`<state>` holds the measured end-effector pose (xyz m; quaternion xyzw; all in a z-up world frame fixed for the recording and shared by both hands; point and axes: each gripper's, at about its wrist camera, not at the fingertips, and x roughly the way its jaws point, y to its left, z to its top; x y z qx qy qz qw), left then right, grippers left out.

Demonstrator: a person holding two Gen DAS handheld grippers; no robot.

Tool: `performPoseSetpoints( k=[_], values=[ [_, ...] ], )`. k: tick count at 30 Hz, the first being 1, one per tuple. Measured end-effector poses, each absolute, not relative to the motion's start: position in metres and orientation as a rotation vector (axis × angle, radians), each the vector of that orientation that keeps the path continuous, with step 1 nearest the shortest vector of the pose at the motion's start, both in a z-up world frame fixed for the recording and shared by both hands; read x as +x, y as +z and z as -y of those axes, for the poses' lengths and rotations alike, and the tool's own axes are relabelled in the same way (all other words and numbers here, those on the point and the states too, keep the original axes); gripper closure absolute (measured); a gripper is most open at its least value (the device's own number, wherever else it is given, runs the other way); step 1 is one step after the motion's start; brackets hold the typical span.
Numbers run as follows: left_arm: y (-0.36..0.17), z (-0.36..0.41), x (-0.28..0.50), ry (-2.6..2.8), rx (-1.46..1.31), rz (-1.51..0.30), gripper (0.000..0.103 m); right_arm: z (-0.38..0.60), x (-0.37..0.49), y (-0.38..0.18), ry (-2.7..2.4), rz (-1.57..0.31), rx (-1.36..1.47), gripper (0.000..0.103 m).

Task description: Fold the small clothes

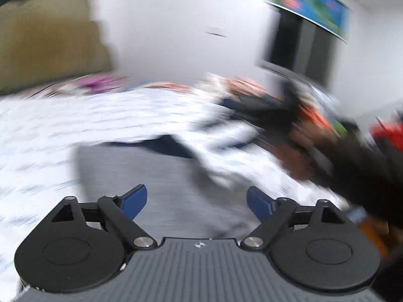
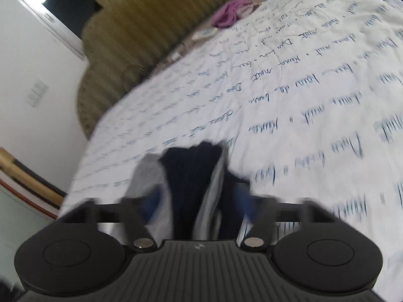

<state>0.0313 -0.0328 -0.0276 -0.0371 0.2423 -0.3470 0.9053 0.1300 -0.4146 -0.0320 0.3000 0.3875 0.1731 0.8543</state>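
Observation:
A small grey garment with navy parts (image 1: 131, 168) lies on the white bedspread with blue writing (image 1: 37, 130), blurred by motion. My left gripper (image 1: 196, 200) hangs over it, open and empty, its blue fingertips (image 1: 134, 198) wide apart. In the right wrist view the grey and navy garment (image 2: 191, 173) sits bunched between the blue fingers (image 2: 153, 201) of my right gripper (image 2: 199, 203); the jaws look partly closed around the cloth, but blur hides the contact. The other hand with its gripper (image 1: 327, 146) shows as a dark blur at the right of the left view.
The bed has a tan ribbed headboard (image 2: 141, 25). A purple cloth (image 2: 230, 12) and a white remote-like item (image 2: 205, 34) lie near it. A pile of mixed clothes (image 1: 252, 93) sits at the far side. A white wall (image 1: 176, 25) and a dark doorway (image 1: 302, 50) stand behind.

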Motion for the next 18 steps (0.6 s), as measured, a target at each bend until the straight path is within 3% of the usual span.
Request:
performPoseSetpoints(
  k=[4,8,18],
  values=[
    [-0.05,-0.024,0.093,-0.557,-0.383,-0.717,0.016,0.412,0.095,-0.059,0.431,-0.861,0.743,0.02],
    [-0.084,-0.032,0.138,-0.553,-0.604,-0.907,0.018,0.392,0.086,-0.088,0.429,-0.934,0.81,0.021],
    [-0.094,0.002,0.218,-0.557,-0.676,-0.989,0.016,0.415,0.131,-0.094,0.346,-0.86,0.946,0.02]
  ],
)
